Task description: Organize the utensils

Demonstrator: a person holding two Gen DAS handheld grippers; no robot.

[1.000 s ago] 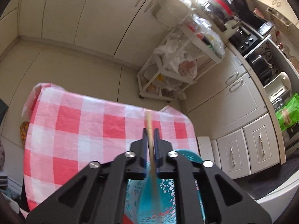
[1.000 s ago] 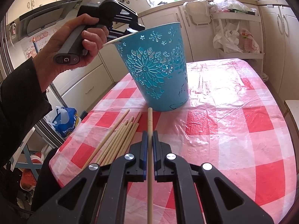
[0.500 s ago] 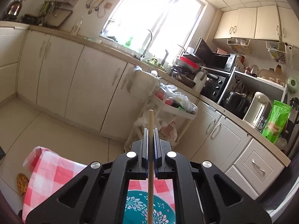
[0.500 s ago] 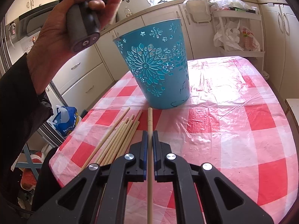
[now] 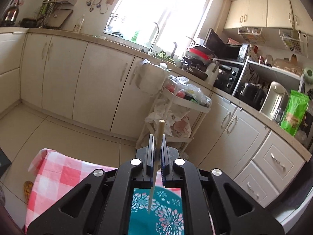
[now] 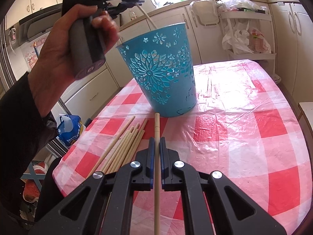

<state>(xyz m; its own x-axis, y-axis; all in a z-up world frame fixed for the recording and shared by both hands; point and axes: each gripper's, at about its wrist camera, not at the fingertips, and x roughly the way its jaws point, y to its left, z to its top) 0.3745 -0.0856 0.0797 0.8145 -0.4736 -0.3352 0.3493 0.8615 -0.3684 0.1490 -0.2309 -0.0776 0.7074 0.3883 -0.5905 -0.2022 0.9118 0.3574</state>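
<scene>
A blue perforated bucket (image 6: 162, 68) stands on the red-checked table (image 6: 244, 133). My left gripper (image 5: 157, 137) is shut on a wooden chopstick (image 5: 159, 135), held above the bucket (image 5: 156, 211); the stick's lower end hangs into the bucket's mouth. In the right wrist view a hand holds that left gripper (image 6: 137, 0) over the bucket's rim, its chopstick (image 6: 149, 19) slanting down inside. My right gripper (image 6: 155, 140) is shut on another chopstick (image 6: 156, 137), level above the table, its tip near the bucket's base. Several loose chopsticks (image 6: 125, 145) lie to its left.
A white trolley (image 6: 248, 33) with bags stands beyond the table's far end, against cream cabinets (image 5: 97, 90). The counter (image 5: 225, 82) carries an oven, pots and a kettle. A blue bag (image 6: 70, 129) sits on the floor at the left table edge.
The left gripper has risen and tipped up over the bucket, so its view swung from the table to the kitchen wall; its chopstick now hangs into the bucket. The right gripper has stayed still.
</scene>
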